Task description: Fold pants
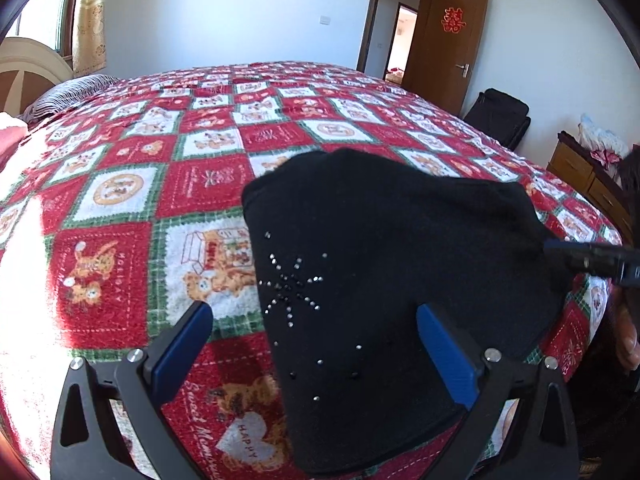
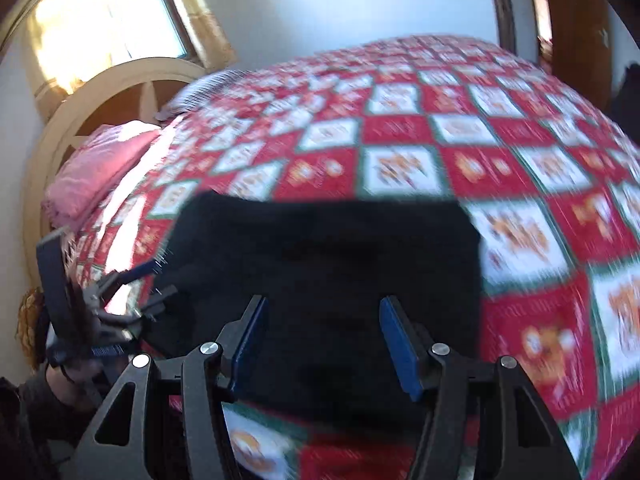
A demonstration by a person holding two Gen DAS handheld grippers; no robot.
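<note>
Left gripper (image 1: 314, 344) fills the near edge of its wrist view: jaws spread wide, blue pads clear of the cloth, holding nothing. Black pants (image 1: 384, 264) lie right under it on the bed (image 1: 120, 208), already folded into a compact dark block on the red-and-white checked blanket. Rhinestone starburst faces up on the left half of the fabric. Near edge of the pants runs down between the left fingers, but no pinch.

Right gripper (image 2: 322, 338) is also open, roughly half spread, nothing between the pads. Its view is motion-blurred, so detail on the cloth is poor. From the left wrist view, the right gripper's tips sit at the far right corner of the pants, just beside or on the fabric edge; can't tell whether they touch.

Pants shape: one rounded fold at the far end, right side flaring out to a point near the right gripper. Not a clean rectangle.

Step, my read: between folds. Both grippers released and repositioning over the bundle, either for another fold-over or a final tidy.

Next move needs:
- pick an edge, probably the near hem or the flared right corner
- get both layers in the pinch, not just the top one
- lift low and carry across, so the stack underneath doesn't drag on the fuzzy blanket
</note>
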